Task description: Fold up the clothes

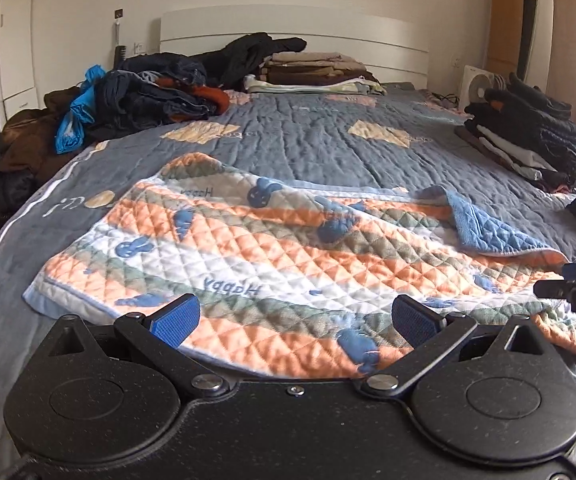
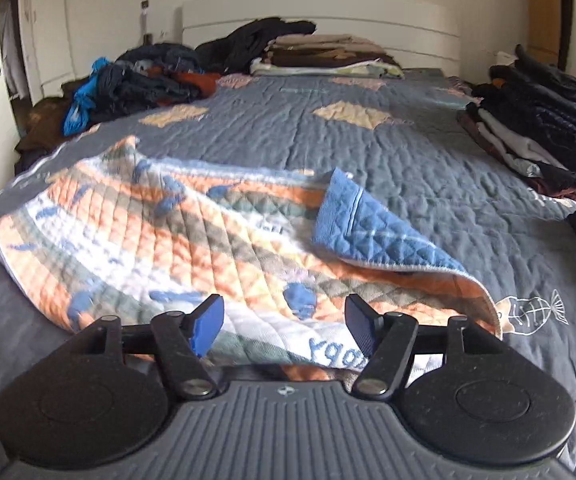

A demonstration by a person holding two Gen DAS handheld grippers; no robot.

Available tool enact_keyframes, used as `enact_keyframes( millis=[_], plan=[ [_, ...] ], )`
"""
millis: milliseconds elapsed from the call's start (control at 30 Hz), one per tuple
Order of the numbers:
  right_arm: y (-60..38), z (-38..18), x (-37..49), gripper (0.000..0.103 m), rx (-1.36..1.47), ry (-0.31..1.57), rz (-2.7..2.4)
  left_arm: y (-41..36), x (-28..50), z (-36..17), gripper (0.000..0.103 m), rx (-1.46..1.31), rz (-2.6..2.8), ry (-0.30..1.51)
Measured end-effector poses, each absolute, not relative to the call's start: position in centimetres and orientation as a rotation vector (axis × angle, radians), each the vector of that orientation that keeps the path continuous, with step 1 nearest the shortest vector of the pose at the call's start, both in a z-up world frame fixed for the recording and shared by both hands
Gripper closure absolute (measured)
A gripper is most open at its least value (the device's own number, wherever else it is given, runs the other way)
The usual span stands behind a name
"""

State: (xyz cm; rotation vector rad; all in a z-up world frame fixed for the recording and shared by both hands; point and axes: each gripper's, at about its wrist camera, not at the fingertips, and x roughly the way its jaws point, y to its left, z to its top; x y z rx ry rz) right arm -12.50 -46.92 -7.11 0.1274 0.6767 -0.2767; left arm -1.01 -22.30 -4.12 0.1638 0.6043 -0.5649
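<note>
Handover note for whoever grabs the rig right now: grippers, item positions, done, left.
Left gripper: open, holding nothing, at the near edge of the quilted blanket.
Right gripper: open, holding nothing, also at the near edge.
Blanket lies spread on the bed, right far corner flipped over, blue underside up.
Done: folded stacks at the headboard and on the right side.
Left: this blanket looks unfolded; unfolded clothes pile waits far left.

Quilted cloth blanket [image 1: 288, 248] on stitched matt bedspread [image 1: 308, 140].
</note>
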Motion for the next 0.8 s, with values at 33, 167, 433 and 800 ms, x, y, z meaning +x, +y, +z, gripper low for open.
enact_keyframes(
  millis=[33, 167, 433, 800],
  plan=[
    [-47.2, -7.4, -12.3, 0.037, 0.117, 0.688, -0.273, -22.7, -1.0, -4.3, 0.0, 0.178, -0.57, 0.603],
    [-48.4, -8.1, -11.7, 0.037, 0.083, 0.723, -0.264, -24.3, -1.5, -5.2, 0.0, 0.273, -0.588, 0.588],
    [-51.7, -4.9, -11.6, 0.034, 0.156, 0.625, -0.316, -27.2, -6.3, -5.4, 0.0, 0.36, -0.805, 0.504],
    [-55.6, -2.6, -13.2, 0.025, 0.243, 0.551, -0.343, -37.5, -14.2, -8.6, 0.014, 0.523, -1.041, 0.361]
  ],
)
